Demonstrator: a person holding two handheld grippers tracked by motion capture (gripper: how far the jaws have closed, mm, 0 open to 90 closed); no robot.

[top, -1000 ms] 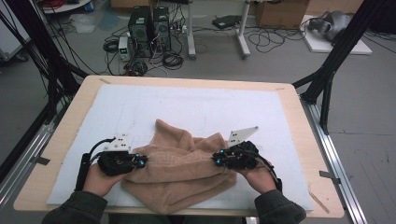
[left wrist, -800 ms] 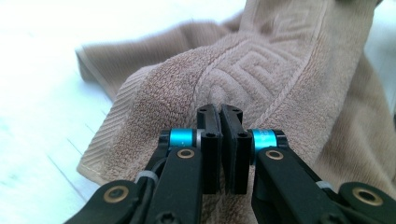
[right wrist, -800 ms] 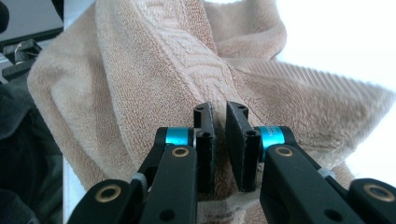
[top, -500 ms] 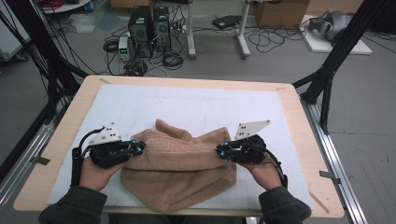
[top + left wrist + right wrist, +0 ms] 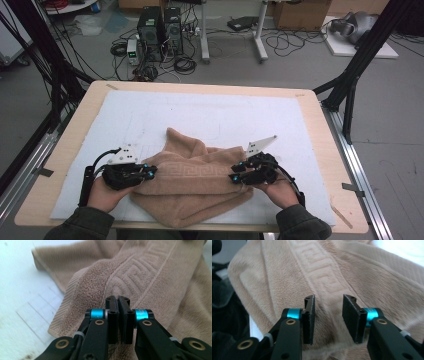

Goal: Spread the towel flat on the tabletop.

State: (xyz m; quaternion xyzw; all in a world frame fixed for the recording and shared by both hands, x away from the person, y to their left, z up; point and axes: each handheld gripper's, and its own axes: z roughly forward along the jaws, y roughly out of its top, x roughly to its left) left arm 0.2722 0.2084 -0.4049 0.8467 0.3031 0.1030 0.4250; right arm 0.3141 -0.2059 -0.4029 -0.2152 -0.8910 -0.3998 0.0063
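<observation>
This is a robotics or data-recording lab rather than a home. A plywood-edged table (image 5: 320, 125) covered with a white mat (image 5: 225, 115) sits inside a frame of black struts (image 5: 367, 45) and aluminium rails (image 5: 362, 172), standing on a bare grey concrete floor (image 5: 310, 65). Behind it, two black computer towers (image 5: 161, 27) sit directly on the floor amid tangled loose cables (image 5: 185, 62), near a cardboard box (image 5: 300, 12) and the white legs of another desk (image 5: 259, 42).

The towel (image 5: 192, 182) is hiding the mat beneath it; whether the left gripper (image 5: 119, 302) is pinching cloth is unclear.
</observation>
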